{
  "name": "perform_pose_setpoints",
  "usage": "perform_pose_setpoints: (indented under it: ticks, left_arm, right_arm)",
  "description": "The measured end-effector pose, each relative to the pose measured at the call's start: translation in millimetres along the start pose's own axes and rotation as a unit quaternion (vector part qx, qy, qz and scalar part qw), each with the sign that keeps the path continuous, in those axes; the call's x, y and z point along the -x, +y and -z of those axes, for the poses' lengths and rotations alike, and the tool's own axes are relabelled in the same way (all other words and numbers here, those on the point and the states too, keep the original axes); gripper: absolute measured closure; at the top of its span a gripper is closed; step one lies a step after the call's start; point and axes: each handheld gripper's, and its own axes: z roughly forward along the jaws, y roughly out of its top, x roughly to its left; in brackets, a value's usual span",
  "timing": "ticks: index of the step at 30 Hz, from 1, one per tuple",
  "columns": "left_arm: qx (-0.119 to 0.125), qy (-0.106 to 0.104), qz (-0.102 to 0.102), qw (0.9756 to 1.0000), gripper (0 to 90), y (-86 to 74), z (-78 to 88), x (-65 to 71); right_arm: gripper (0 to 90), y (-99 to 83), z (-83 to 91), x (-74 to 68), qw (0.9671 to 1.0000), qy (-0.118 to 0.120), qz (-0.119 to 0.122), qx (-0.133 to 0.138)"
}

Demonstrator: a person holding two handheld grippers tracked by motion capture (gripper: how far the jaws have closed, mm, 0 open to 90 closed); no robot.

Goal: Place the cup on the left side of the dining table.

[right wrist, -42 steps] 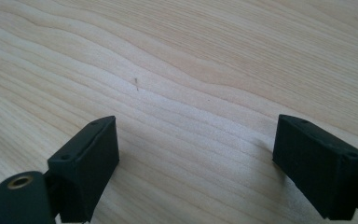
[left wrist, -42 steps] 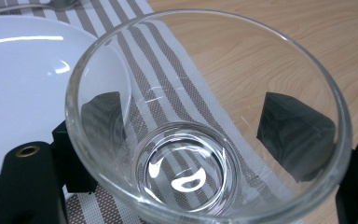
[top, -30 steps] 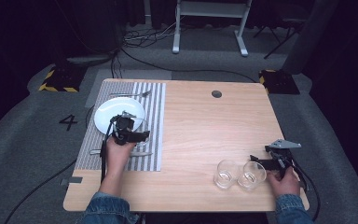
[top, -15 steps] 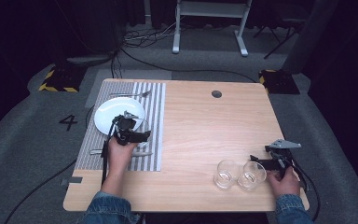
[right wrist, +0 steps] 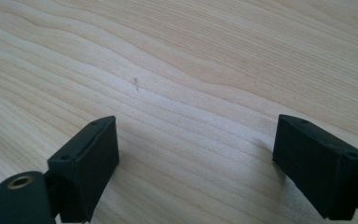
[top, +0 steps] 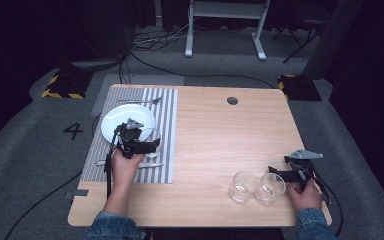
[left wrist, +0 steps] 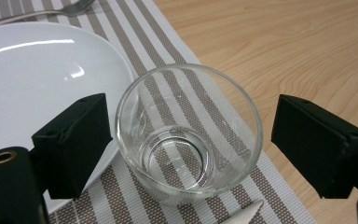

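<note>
The step in hand looks like the release of a drinking glass at a place setting. The left gripper sits over the striped placemat, and in the left gripper view the clear glass stands upright on the mat between its fingers, just beside the rim of the white plate. The fingers have just been opening: one pad is close against the glass wall or barely off it, the other stands clear, so the glass is let go and rests on its own base. A fork lies beyond the plate and a knife near the glass. The right gripper rests on the worktop with its fingers spread and nothing between them, beside two more glasses at the near edge. The next move probably calls for drawing the left gripper straight back without knocking the glass against the plate.
</note>
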Motion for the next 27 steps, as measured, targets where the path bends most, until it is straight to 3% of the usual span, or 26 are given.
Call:
perform_pose_setpoints:
  ticks: [10,15,23,27]
  left_arm:
    - [0.045,-0.003,0.000,0.9990,11.6,-3.7,44.2,6.6]
    - [0.045,0.002,-0.010,0.9989,11.6,-10.3,59.7,11.7]
    - [0.055,0.018,-0.002,0.9983,11.6,-28.3,88.7,9.9]
    - [0.059,0.004,0.009,0.9982,12.2,-38.7,101.9,6.6]
  right_arm:
    - [14.3,0.0,0.0,0.0,1.0000,0.000,0.000,0.000]
    - [14.4,0.0,0.0,0.0,1.0000,0.000,0.000,0.000]
    - [14.4,0.0,0.0,0.1,1.0000,0.000,0.000,0.000]
    - [14.3,0.0,0.0,0.1,1.0000,0.000,0.000,0.000]
